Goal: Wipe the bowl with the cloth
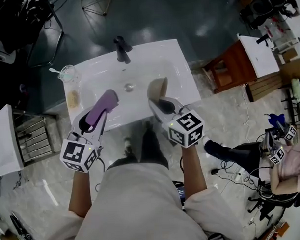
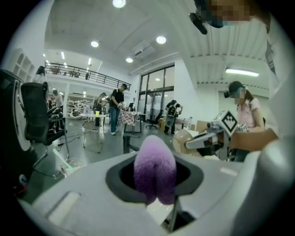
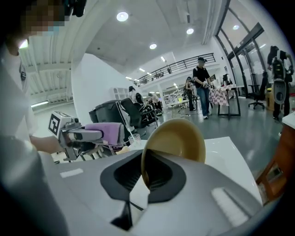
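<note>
A tan bowl is held on edge above the white sink, its rim pinched in my right gripper, which is shut on it. The bowl faces left in the right gripper view. A folded purple cloth sticks out of my left gripper, which is shut on it. The cloth fills the jaws in the left gripper view. Cloth and bowl hang apart, side by side over the basin. The cloth also shows in the right gripper view.
A black tap stands at the sink's far rim, with the drain mid-basin. A clear glass with a spoon and a yellow sponge sit on the sink's left ledge. A wire rack stands left, a wooden cabinet right.
</note>
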Tool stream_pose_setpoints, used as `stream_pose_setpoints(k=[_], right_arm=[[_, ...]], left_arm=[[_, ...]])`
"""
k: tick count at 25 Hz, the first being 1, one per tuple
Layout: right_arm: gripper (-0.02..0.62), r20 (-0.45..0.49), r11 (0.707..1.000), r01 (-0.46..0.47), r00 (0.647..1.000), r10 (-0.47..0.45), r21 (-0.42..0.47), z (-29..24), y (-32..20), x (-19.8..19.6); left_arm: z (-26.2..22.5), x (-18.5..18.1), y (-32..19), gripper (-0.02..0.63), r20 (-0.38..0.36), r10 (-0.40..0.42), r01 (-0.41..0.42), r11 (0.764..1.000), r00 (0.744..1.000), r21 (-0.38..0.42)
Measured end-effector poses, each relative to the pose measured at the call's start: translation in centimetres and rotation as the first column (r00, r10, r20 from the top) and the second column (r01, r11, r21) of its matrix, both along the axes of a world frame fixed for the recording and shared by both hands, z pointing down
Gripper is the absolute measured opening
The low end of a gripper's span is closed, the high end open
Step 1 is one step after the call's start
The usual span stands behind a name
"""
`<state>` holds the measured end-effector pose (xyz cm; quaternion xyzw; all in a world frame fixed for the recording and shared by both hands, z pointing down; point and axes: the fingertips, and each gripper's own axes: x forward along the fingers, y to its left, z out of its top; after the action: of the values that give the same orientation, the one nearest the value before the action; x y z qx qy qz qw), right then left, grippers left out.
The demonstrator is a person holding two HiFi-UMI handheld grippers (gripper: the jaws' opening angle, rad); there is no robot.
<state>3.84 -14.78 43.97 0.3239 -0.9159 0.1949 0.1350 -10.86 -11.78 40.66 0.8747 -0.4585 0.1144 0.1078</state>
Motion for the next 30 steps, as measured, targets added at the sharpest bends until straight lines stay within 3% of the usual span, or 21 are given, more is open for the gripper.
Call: stream_pose_setpoints(k=[6,10,13,15,19,23,26,30], right_arm=[[0.012,0.079,0.997,-0.055,0.996,0.051,0.052,-4.7,3.5,1.7],[0.012,0.146,0.996,-0.063,0.988,0.053,0.061,-6.6,5.3,2.3],[0.012,0.179,0.997,-0.045,0.983,0.034,0.056,-7.1,6.6,2.5],[0.012,0.195,0.998,-0.028,0.981,0.019,0.048,-7.2,7.2,2.5],[0.012,0.222,0.999,0.021,0.975,-0.027,0.030,-7.1,8.4,1.9],[0.012,0.243,0.997,0.070,0.967,-0.078,0.042,-7.4,9.3,1.0],[0.012,0.245,0.994,0.099,0.963,-0.109,0.055,-7.6,10.1,0.6],[0.012,0.246,0.991,0.107,0.961,-0.123,0.078,-8.0,11.3,1.3]], left_arm=[[-3.8,1.3,2.3,0.101,-0.026,0.067,-0.065,0.996,0.997,0.068],[-5.8,2.9,3.5,0.101,-0.089,0.169,-0.160,0.982,0.982,0.102],[-7.9,4.8,4.5,0.101,-0.173,0.286,-0.262,0.954,0.942,0.149],[-9.3,6.2,5.2,0.100,-0.192,0.365,-0.329,0.924,0.911,0.193],[-11.4,9.5,6.2,0.100,-0.193,0.510,-0.461,0.852,0.839,0.249],[-11.2,12.5,6.8,0.100,-0.178,0.631,-0.588,0.772,0.755,0.244],[-10.4,13.8,6.4,0.100,-0.177,0.659,-0.626,0.751,0.731,0.210],[-9.3,15.2,5.6,0.099,-0.180,0.663,-0.642,0.749,0.727,0.166]])
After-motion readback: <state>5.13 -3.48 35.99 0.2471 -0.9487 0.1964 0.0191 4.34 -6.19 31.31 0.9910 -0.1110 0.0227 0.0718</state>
